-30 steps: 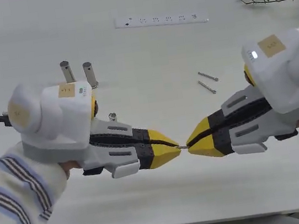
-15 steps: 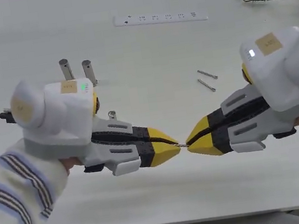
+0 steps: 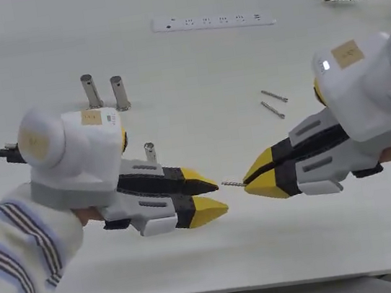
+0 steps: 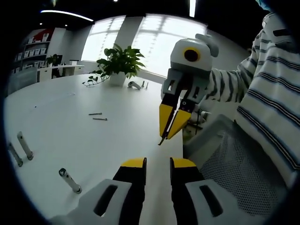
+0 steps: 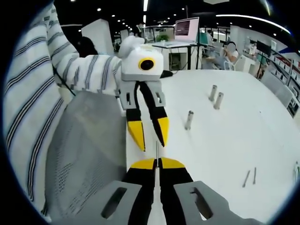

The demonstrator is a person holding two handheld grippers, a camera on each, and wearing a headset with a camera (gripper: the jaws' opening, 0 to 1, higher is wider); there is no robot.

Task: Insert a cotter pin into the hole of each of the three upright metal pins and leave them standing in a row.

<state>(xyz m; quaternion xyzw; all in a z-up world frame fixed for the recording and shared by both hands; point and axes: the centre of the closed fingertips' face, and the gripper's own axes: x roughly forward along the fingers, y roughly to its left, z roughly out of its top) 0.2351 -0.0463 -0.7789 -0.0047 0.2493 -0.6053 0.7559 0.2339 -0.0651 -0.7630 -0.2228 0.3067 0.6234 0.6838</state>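
Step in hand, by the look of things: bringing the 1st cotter pin to its hole, with none yet seated.

Pinched tight in the right gripper (image 3: pixel 246 183), on the near side of the power strip (image 3: pixel 213 21) and well apart from it: 1 cotter pin (image 3: pixel 231 184), poking out level from the tips.

Just beside that wire, facing it: the left gripper (image 3: pixel 220 194), spread and holding nothing.

Next, probably: carry the wire's free end to the cross-hole of the nearest metal pin (image 3: pixel 150 153), line up squarely, push through gently, perhaps steadying with the left gripper against toppling.

Counted, all nearer than the power strip:
- 3 metal pins upright: a far pair of metal pins (image 3: pixel 119 93) below its left end, plus the nearest.
- 3 cotter pins: 1 held, 2 loose cotter pins (image 3: pixel 274 97) below its right end.
- 2 grippers.
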